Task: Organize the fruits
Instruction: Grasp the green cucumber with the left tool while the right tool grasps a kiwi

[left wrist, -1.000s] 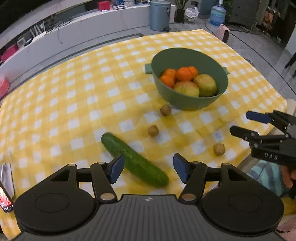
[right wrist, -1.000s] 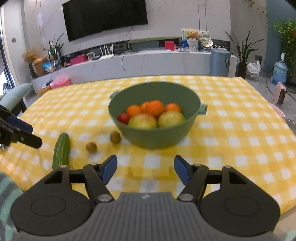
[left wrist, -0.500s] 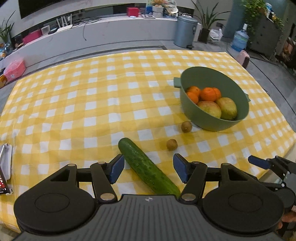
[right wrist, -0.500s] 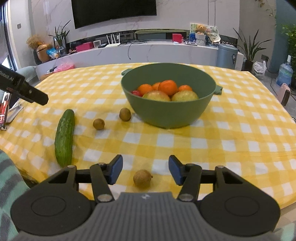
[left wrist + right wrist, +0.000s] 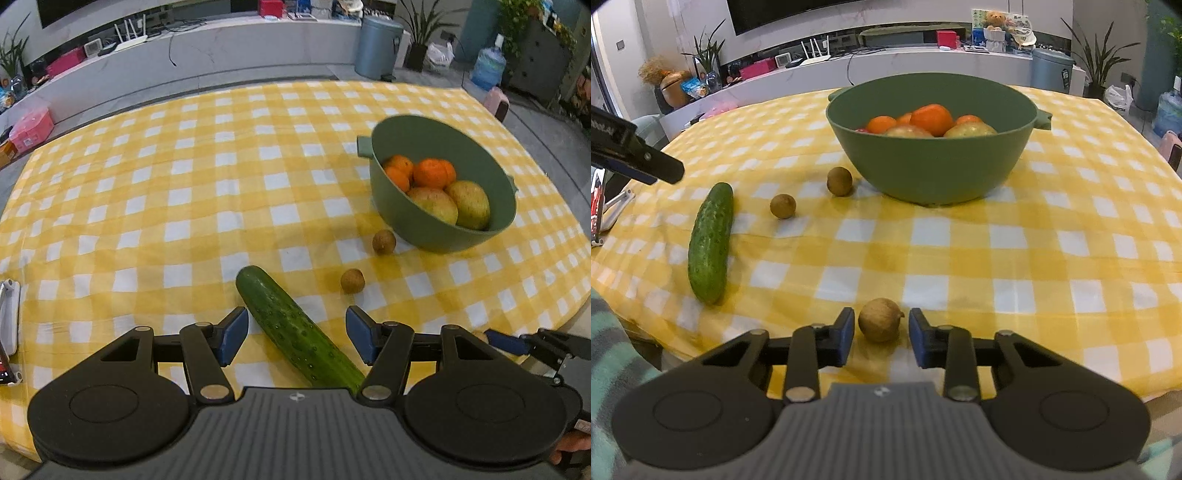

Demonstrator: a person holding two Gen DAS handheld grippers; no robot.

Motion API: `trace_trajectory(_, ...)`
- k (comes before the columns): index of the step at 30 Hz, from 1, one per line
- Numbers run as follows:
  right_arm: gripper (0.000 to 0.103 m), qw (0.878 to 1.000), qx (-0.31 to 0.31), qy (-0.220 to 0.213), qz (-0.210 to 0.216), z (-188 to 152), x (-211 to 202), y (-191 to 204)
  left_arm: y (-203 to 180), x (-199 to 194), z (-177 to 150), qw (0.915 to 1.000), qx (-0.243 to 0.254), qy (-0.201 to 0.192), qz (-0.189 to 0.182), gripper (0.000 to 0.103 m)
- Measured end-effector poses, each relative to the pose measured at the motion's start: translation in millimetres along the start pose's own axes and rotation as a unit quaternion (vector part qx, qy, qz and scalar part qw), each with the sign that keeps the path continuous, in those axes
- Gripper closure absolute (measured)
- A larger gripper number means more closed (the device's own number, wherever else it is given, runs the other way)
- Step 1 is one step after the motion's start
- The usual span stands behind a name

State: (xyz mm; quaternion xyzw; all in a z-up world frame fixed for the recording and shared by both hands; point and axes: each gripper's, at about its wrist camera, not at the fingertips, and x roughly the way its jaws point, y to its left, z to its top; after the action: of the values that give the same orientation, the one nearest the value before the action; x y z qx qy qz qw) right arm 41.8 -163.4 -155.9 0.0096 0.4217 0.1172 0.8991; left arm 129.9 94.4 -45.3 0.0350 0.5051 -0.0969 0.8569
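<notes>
Between the blue pads of the right gripper (image 5: 880,335) sits a small brown round fruit (image 5: 880,319) resting on the bench near its front edge; the fingers (image 5: 845,335) have just been closing around it, yet a thin gap shows at each side, so they do not press on it. Over the cucumber (image 5: 299,329) the left gripper (image 5: 294,335) hangs with its fingers (image 5: 232,335) spread wide and released, one pad at either side of the dark green body, neither touching it. The cucumber lies flat and slantwise on the yellow-and-white checked cloth (image 5: 177,206), its near end running under the left gripper's body. Just beyond it lies a second brown fruit (image 5: 352,281), and a third (image 5: 383,242) lies close beside the foot of the green bowl (image 5: 931,177). The bowl stands upright on the bench and holds oranges (image 5: 434,172) at the back and two yellowish apples (image 5: 468,204) in front; a red fruit is barely visible behind them in the right wrist view. At the left edge of the bench stands a phone on a white stand (image 5: 8,328).
</notes>
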Motion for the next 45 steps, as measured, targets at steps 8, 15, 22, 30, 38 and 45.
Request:
trace_trajectory(8,0.079,1.0,-0.009,-0.007,0.013,-1,3,-1,-2,25,5,0.9985,-0.016,0.041,0.032,0.027)
trace_trajectory(15,0.079,0.999,0.003,-0.03,0.018,1,0,-6,8,45,6,0.9919,-0.095,0.071,0.046,0.027)
trace_trajectory(22,0.079,0.999,0.01,-0.048,0.023,3,0,-11,6,61,4,0.9848,-0.14,0.086,0.056,0.027)
trace_trajectory(30,0.079,0.998,0.023,-0.052,0.032,2,2,-17,5,76,1,0.9783,-0.162,0.101,0.081,0.027)
trace_trajectory(38,0.079,0.998,0.027,-0.053,0.036,1,2,-19,-2,85,-5,0.9771,-0.167,0.1,0.085,0.044)
trace_trajectory(45,0.079,0.998,0.029,-0.052,0.037,2,3,-20,-4,82,-9,0.98,-0.166,0.082,0.072,0.053)
